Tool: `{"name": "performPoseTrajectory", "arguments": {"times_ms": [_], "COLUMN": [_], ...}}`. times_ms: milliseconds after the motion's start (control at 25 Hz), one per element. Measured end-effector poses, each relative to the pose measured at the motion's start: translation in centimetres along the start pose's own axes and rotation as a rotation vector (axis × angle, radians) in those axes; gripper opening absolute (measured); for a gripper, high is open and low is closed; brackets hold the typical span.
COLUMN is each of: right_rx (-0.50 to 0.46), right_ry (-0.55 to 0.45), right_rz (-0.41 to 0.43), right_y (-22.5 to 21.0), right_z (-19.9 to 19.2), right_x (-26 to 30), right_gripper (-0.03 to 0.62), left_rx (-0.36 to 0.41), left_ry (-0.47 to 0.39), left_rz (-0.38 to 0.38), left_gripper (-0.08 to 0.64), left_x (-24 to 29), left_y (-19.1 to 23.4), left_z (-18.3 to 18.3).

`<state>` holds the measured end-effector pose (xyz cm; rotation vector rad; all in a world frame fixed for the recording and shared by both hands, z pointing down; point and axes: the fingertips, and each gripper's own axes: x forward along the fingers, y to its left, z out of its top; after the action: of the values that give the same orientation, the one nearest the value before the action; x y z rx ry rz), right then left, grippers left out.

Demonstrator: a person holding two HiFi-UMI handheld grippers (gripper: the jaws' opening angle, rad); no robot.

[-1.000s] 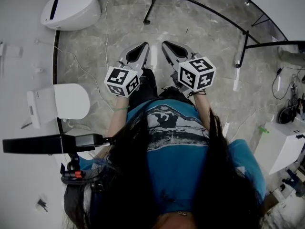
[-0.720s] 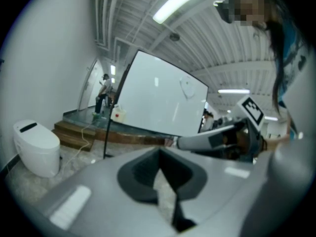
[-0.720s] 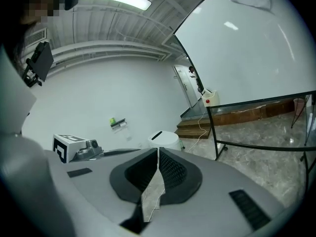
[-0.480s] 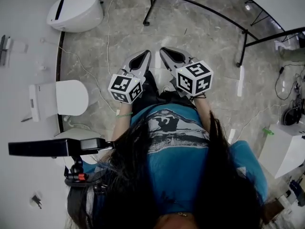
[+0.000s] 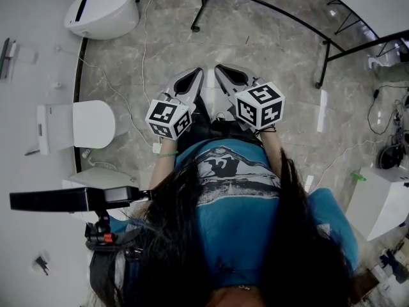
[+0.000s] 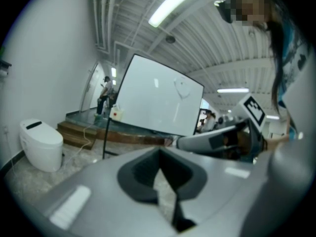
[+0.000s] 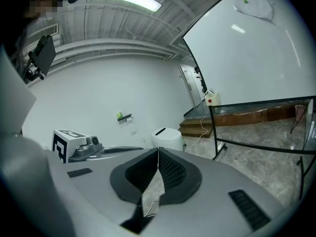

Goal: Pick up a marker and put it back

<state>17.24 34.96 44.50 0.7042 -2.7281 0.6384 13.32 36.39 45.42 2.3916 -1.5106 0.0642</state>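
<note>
Little moved: left gripper (image 5: 193,74) and right gripper (image 5: 223,69) still over my lap, both tongs closed on nothing, right just finished closing; marker pickup not started

A test lab: whiteboard (image 6: 158,100) on a stand ahead of the jaws, white toilet (image 6: 40,144) left of them, loose cable (image 7: 200,124) on marble floor (image 5: 268,50), strip light (image 6: 180,1) overhead

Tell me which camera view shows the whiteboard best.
The left gripper view: the whole whiteboard is visible, its face toward the camera. The right gripper view crops it at the picture's edge; the head view, from above, shows mostly its black frame.
</note>
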Motion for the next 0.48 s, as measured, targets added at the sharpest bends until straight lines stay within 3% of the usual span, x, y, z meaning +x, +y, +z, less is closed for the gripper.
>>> {"name": "performPoseTrajectory", "arguments": {"times_ms": [480], "right_rx": [-0.008], "right_ry": [-0.010], "right_rz": [-0.008], "right_y": [0.8], "right_z": [-0.7], "right_x": [-0.7], "right_gripper": [0.014], "left_rx": [-0.006], "left_ry": [-0.008], "left_rz": [0.024], "left_gripper": [0.003], "left_x": [-1.9], "left_y": [0.0], "left_z": [-0.9]}}
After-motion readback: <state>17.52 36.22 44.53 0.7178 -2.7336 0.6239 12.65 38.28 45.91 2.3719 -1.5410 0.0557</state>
